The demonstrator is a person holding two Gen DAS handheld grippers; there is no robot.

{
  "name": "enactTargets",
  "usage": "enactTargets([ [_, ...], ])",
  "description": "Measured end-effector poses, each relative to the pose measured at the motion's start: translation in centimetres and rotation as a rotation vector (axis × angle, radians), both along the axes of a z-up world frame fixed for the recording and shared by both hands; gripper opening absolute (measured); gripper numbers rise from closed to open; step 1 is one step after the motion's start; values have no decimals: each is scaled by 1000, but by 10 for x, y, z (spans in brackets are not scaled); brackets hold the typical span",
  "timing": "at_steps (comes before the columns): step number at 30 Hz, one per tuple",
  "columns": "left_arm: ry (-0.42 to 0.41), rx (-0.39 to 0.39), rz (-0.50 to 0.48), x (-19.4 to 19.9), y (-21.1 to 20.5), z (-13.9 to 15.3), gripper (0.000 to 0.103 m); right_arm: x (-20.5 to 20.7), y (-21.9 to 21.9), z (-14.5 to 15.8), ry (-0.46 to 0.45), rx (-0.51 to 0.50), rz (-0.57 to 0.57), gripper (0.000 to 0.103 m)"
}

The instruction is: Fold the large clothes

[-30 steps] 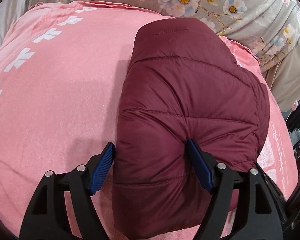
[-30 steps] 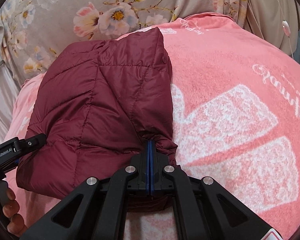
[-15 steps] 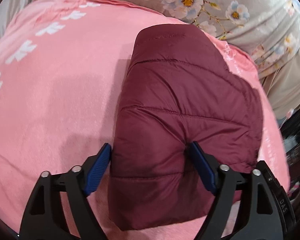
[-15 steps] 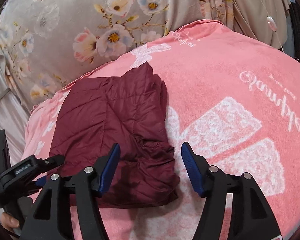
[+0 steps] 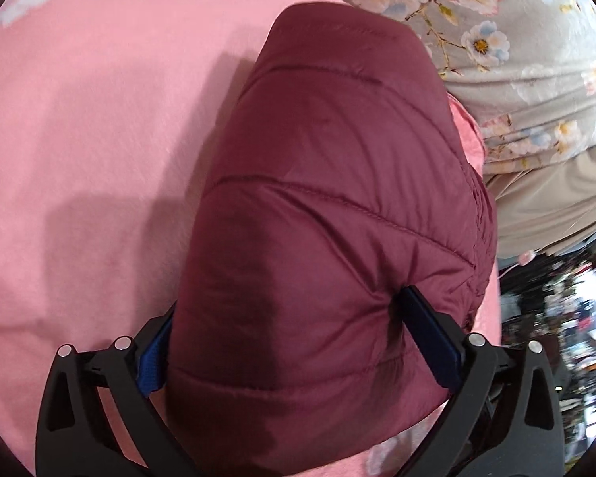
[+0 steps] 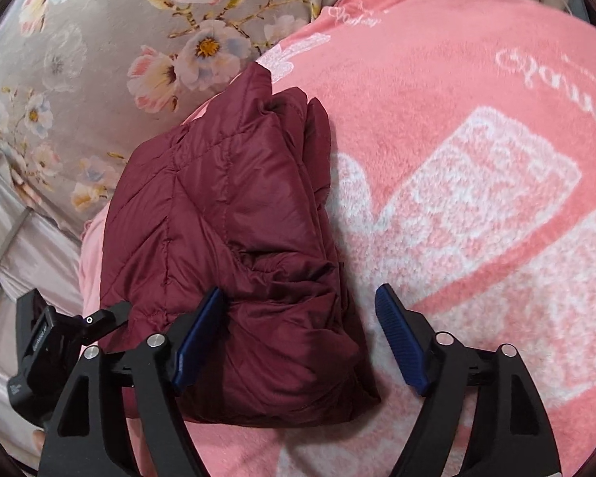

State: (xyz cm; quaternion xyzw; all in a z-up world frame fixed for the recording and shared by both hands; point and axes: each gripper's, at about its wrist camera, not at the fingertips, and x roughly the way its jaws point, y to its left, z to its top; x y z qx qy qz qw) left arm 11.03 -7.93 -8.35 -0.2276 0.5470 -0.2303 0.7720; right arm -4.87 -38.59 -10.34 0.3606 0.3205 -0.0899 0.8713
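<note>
The maroon quilted puffer jacket point(image 6: 234, 246) lies folded into a thick packet on the pink plush blanket point(image 6: 476, 206), near the blanket's edge, with the grey floral bedsheet point(image 6: 99, 39) beyond it. Several layers show stacked along its right side in the right wrist view, so the folding looks close to finished; this seems to be the letting-go at the end of a fold.

The right gripper point(image 6: 298, 338) has just been opening: its jaws stand apart, the left blue pad against the packet's near corner and the right pad over bare blanket, so it has released the cloth. The left gripper point(image 5: 286, 342) has also just been opening to its widest; the packet's near end bulges between its jaws, and both pads appear to touch the padding, though whether they press is hard to tell through the lens distortion.

Next, I judge, both tools need to draw back clear without dragging the slippery shell, then check whether the puffy layers spring open and need pressing flat.
</note>
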Motion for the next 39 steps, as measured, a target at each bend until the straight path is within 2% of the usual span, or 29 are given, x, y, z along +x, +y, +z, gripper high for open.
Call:
enactTargets([
  [3,-20,-11,-17,1,-2,0,98,6,2,0,-7,-7,11,83],
  [6,-33,-4,-39,5,-6,2,98,13,5,0,-13,-6,31,82],
  [9,-39,5,-54,6,-9,6,95,21,5,-3,-28,37,68,66],
  [12,-63,19,-71,3,-12,14,79,22,6,-3,-60,90,103,37],
  [13,-71,21,-78,1,-11,17,71,22,7,1,-76,93,113,30],
  [16,-110,9,-112,-4,-12,33,51,18,16,19,-100,38,119,22],
  [19,-152,-5,-138,-13,-15,54,40,3,23,45,-150,-24,113,19],
  [23,-214,-19,-171,-37,-19,86,36,-25,27,85,-232,-103,103,18],
  [27,-278,-59,-200,-70,-20,118,35,-67,31,128,-331,-193,91,18],
  [33,-432,-117,-216,-130,-22,181,35,-135,35,188,-491,-321,52,18],
  [39,-583,-208,-228,-193,-26,247,35,-201,43,255,-671,-450,7,18],
])
